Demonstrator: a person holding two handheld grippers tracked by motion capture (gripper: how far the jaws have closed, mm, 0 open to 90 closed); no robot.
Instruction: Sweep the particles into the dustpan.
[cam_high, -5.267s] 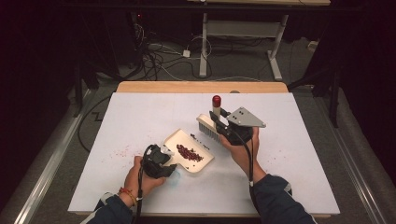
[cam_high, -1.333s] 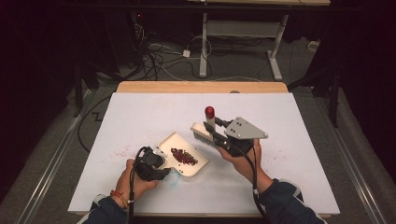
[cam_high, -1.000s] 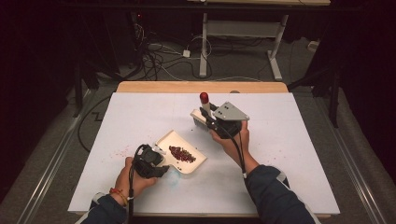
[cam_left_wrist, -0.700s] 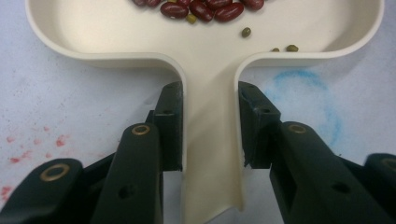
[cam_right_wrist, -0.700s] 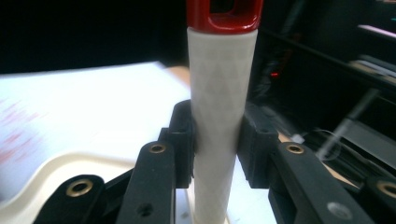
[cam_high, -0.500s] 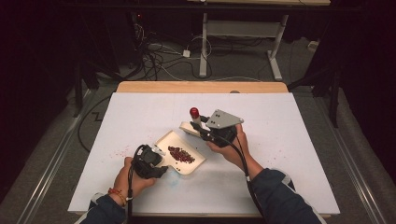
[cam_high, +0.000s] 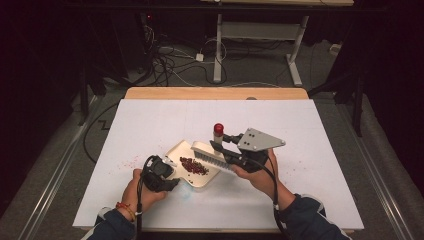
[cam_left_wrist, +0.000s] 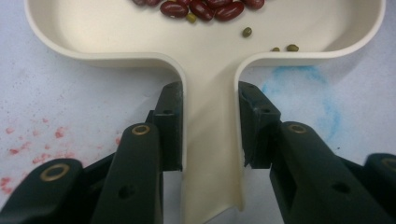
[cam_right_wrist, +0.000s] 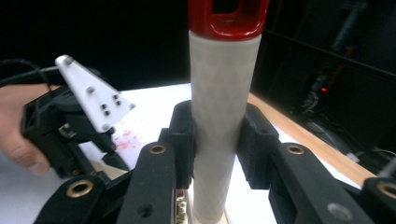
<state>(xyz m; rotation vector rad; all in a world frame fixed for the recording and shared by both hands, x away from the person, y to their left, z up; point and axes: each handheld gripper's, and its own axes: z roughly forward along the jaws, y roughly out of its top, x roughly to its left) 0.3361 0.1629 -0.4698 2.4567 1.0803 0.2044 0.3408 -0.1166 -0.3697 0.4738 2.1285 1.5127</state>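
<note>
A cream dustpan (cam_high: 197, 176) lies on the white table (cam_high: 150, 120) with a heap of red beans (cam_high: 193, 166) and a few green ones in it. My left gripper (cam_high: 170, 177) is shut on the dustpan's handle (cam_left_wrist: 212, 154), its jaws pressing both sides. My right gripper (cam_high: 220, 145) is shut on a brush's handle (cam_right_wrist: 224, 116), white with a red tip (cam_high: 218, 128). The brush head (cam_high: 212, 155) stands over the pan's far edge, bristles down next to the beans (cam_left_wrist: 201, 8).
Red specks (cam_high: 127, 161) stain the table left of the pan, and a blue smudge (cam_left_wrist: 299, 79) lies by the handle. The left gripper (cam_right_wrist: 70, 135) and its hand show in the right gripper view. A wooden strip (cam_high: 215, 93) edges the table's far side; cables and desk legs lie beyond.
The brush moved left and toward me in my right gripper, coming down onto the pan's far edge beside the beans. The left gripper and the pan kept still.
</note>
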